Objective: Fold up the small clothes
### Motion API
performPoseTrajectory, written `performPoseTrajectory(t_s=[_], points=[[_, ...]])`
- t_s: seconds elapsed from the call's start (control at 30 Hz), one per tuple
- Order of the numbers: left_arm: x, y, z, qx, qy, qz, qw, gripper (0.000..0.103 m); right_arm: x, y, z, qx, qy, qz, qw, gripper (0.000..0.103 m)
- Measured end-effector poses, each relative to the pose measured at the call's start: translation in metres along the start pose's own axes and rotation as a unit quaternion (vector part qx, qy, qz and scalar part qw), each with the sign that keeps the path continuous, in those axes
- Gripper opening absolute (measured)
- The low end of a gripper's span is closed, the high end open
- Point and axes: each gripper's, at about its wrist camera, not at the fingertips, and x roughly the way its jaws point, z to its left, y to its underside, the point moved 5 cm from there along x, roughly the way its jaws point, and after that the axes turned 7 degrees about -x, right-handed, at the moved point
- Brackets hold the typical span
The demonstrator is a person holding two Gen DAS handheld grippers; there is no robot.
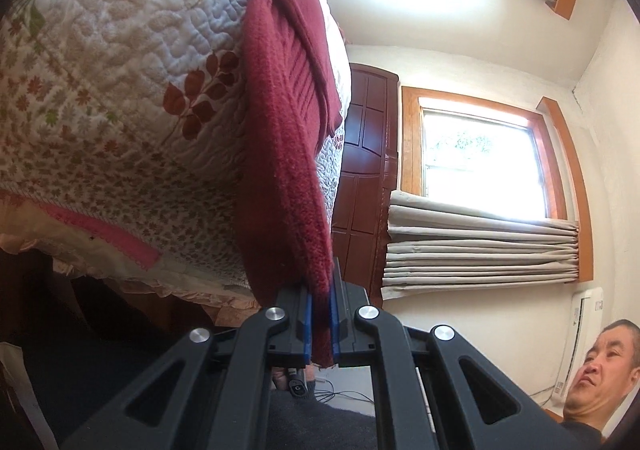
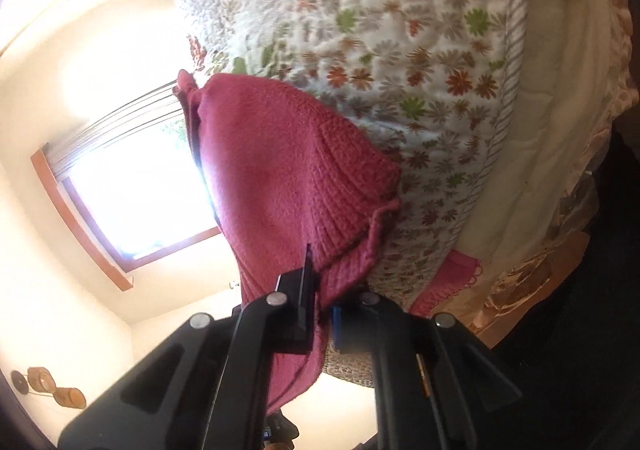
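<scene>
Draped over the floral quilt (image 1: 120, 97) of the bed, a dark red knitted garment (image 1: 280, 153) is clamped at its edge by both the left hand-held gripper (image 1: 320, 324) and the right hand-held gripper (image 2: 322, 314).

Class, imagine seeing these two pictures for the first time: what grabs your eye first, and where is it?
The red knit garment dominates the middle of both views, pinched in the left tool and in the right tool. Behind it spreads a flowered quilt over the bed. Bright windows glare on the far wall.
</scene>
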Motion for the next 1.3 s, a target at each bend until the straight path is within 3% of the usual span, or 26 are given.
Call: performPoseTrajectory(t_s=[0.3, 0.47, 0.67, 0.83, 1.3], points=[[-0.021, 0.003, 0.006, -0.012, 0.047, -0.024, 0.9985, 0.006, -0.030, 0.010, 0.126, -0.126, 0.000, -0.012, 0.992, 0.005], [-0.024, 0.000, 0.002, -0.032, 0.090, -0.039, 0.9946, 0.006, -0.025, 0.004, 0.176, -0.157, -0.013, -0.011, 0.987, 0.005], [-0.020, -0.013, -0.014, -0.047, 0.132, -0.056, 0.9886, 0.006, -0.018, -0.005, 0.195, -0.179, -0.012, 0.000, 0.984, 0.005], [-0.017, -0.035, -0.025, -0.054, 0.144, -0.067, 0.9858, 0.006, -0.007, -0.018, 0.214, -0.197, -0.005, 0.008, 0.980, 0.005], [0.017, -0.139, -0.041, -0.104, 0.130, -0.114, 0.9794, 0.006, 0.080, -0.085, 0.259, -0.230, 0.046, 0.057, 0.970, 0.005]])
